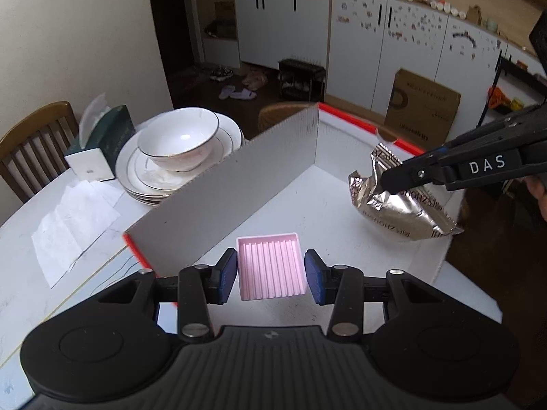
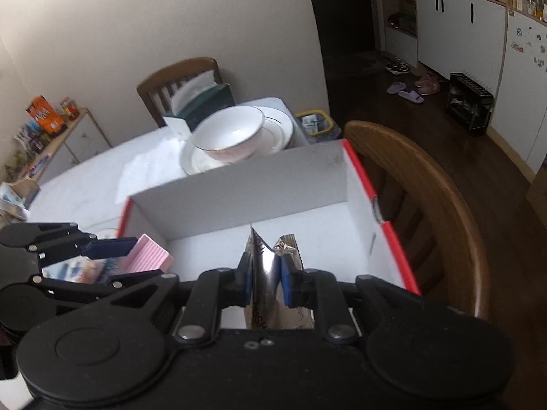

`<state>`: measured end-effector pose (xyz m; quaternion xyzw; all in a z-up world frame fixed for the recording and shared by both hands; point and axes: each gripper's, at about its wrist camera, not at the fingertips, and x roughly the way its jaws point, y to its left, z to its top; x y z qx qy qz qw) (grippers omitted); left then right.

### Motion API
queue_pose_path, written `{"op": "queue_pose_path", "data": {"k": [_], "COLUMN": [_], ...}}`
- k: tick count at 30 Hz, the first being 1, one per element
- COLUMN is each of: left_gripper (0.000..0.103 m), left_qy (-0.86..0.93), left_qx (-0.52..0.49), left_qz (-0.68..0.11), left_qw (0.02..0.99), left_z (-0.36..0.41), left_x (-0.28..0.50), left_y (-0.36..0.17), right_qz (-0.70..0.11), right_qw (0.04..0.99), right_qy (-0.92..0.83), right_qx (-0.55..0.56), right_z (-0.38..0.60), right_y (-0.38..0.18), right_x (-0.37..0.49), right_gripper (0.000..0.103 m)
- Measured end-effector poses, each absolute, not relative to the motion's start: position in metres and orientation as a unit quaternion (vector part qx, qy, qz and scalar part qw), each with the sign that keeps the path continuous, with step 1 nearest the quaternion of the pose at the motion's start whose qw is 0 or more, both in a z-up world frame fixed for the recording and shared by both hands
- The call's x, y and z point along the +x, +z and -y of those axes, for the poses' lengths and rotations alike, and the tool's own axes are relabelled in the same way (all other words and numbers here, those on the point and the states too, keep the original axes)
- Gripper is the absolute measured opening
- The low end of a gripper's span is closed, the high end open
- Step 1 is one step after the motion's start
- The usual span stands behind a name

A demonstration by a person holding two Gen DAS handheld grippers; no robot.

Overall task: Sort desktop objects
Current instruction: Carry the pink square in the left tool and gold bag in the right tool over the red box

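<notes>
A: Pink ridged tray (image 1: 270,266) sits on the floor of the white cardboard box (image 1: 218,184), near its front edge. Left hand-held gripper (image 1: 270,275) straddles it, blue pads (image 1: 228,275) either side, a visible gap between each pad and the tray wall. Jaws spread, holding nothing.

B: Confirmed from the right wrist view: tray (image 2: 147,254) lies at the box's left side, left hand-held gripper (image 2: 112,259) around it. Right side?

A: Right hand-held gripper (image 2: 266,280) is clamped on a crumpled silver foil packet (image 2: 263,266). Pads press the foil from both sides. In the left wrist view the same packet (image 1: 403,201) is at the box's right part, gripper fingertip (image 1: 393,177) biting its upper fold. Whether the packet's bottom rests on the box floor, cannot tell.

B: Box details?

A: White inside, red rim (image 2: 386,215) outside. It stands on the white counter (image 1: 30,249), by a wooden chair (image 2: 444,212).

B: Other items on the counter?

A: White bowl (image 1: 181,140) stacked on white plates (image 1: 136,177) behind the box's far wall; dark green tissue box (image 1: 102,147) just beside the plates; a flat sheet of paper (image 1: 71,229) left of the box.
</notes>
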<state>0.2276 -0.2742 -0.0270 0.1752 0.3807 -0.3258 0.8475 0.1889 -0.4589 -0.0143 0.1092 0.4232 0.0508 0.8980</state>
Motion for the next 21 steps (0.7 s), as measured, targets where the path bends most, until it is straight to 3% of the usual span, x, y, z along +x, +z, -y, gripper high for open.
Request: {"op": "queue_pose_path", "data": {"k": [14,21], "left_gripper": [0.042,0.042], "left_qy": [-0.337,-0.336], "left_qx": [0.231,0.245], "left_qz": [-0.436,-0.473], "left_qw": [0.802,0.777], "left_z": [0.322,0.333], "left_x": [0.261,0.269], "left_y": [-0.069,-0.085], "right_qz": [-0.45,-0.467], "right_qw": [0.892,0.882], "right_qy": [0.036,0.052], "right_qx": [0.019,0.024], "right_z": [0.451,0.449], "right_y": [-0.057,-0.067], "right_x": [0.214,0.218], "right_gripper": [0.015,0.016]}}
